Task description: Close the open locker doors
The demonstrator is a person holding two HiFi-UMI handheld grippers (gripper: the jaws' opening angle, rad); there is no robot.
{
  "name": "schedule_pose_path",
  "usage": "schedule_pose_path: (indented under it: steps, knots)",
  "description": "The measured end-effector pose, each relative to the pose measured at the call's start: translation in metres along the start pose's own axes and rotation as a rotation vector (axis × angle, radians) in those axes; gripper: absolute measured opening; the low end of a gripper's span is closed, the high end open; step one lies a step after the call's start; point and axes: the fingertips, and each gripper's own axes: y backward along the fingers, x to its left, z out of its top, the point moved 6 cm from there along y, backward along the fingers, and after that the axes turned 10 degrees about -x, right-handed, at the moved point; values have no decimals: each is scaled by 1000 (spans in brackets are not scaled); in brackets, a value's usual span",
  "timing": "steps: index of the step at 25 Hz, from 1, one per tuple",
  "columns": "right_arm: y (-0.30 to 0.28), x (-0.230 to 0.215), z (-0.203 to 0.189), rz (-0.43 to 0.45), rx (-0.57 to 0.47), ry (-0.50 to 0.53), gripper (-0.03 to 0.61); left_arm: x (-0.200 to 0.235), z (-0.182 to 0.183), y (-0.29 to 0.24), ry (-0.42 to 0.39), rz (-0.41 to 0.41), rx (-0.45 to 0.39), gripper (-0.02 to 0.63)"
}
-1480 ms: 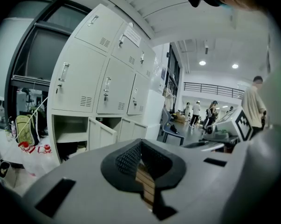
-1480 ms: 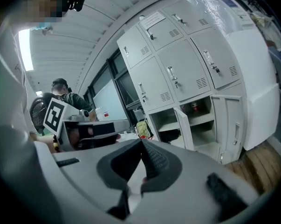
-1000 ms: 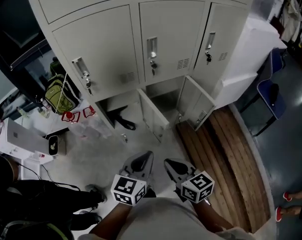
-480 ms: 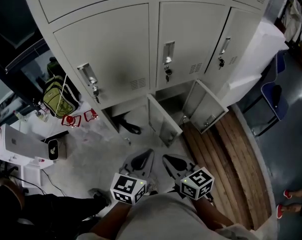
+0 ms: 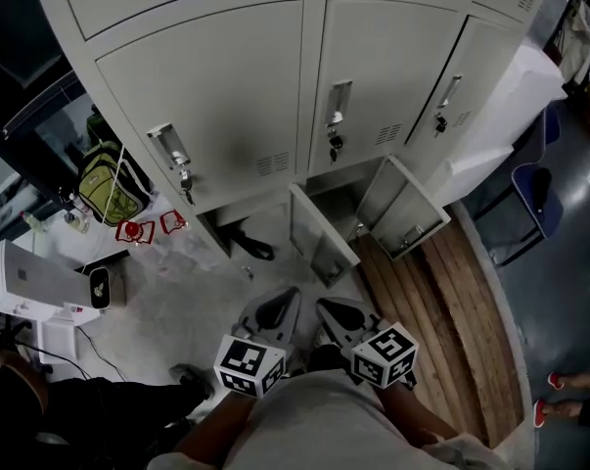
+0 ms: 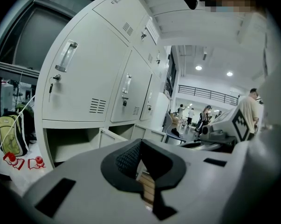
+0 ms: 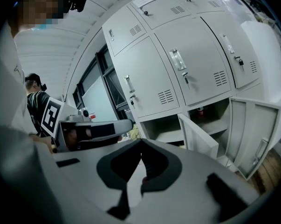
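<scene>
— Starting close in: what do the grippers hold?
— Nothing. The left gripper (image 6: pixel 139 146) has its jaws pressed together with nothing between them, and the right gripper (image 7: pixel 141 146) is the same. Both hang low by the person's body, side by side, short of the locker (image 5: pixel 216 96).
— And the doors?
— Two in the bottom row stand swung out. The middle door (image 5: pixel 319 235) is the nearer one, just beyond the grippers in the head view. The right door (image 5: pixel 404 213) is past it, out over the planks (image 5: pixel 441 311). Neither gripper touches either door.
— So how much is done?
— As they lie, both doors are left to shut. The left bay (image 5: pixel 238 225) gapes as well, but I can't make out a door for it. Farther up, the upper doors (image 5: pixel 392 57) all sit flush with the frame.
— Which way do the open ones point?
— Each stands upright, with its long axis vertical as far as I can judge and its hinged edge at the frame. The middle door's free edge points out toward the person, roughly square to the locker face. The right door's free edge splays outward and to the right.
</scene>
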Motion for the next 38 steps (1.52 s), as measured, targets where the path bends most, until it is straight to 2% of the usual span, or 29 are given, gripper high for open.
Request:
schedule_pose_path:
  steps: [13, 25, 38]
  knots:
    - [0, -48, 24, 15, 10, 15, 28, -4, 6, -45, 14, 22, -2, 14]
    - [26, -127, 31, -75, 33, 29, 28, -21, 0, -95, 17, 6, 18, 14]
    - [28, -180, 18, -65, 90, 37, 28, -19, -11, -116, 6, 99, 42, 14]
